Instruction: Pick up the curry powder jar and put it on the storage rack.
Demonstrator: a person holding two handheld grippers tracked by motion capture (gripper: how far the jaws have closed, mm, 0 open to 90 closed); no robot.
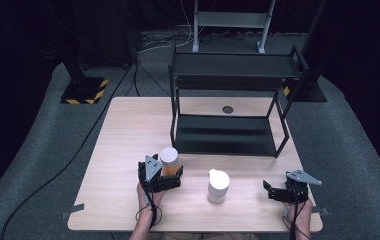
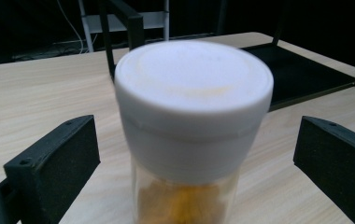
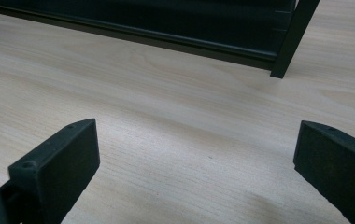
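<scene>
A clear jar with a white lid and orange contents point(image 1: 169, 161) stands on the wooden table point(image 1: 123, 150), left of centre. My left gripper point(image 1: 164, 176) is open around it; in the left gripper view the jar point(image 2: 192, 126) stands between the two black jaws with a gap on each side. A second white-lidded container point(image 1: 218, 186) stands near the table's front middle. My right gripper point(image 1: 273, 191) is open at the front right, low over bare wood, its fingers point(image 3: 59, 163) wide apart with nothing between them.
A black two-tier metal shelf rack point(image 1: 233, 100) stands on the back half of the table; its lower tray and a leg point(image 3: 292, 42) lie ahead of the right gripper. Cables and a stand base with hazard stripes point(image 1: 84, 91) lie on the floor beyond.
</scene>
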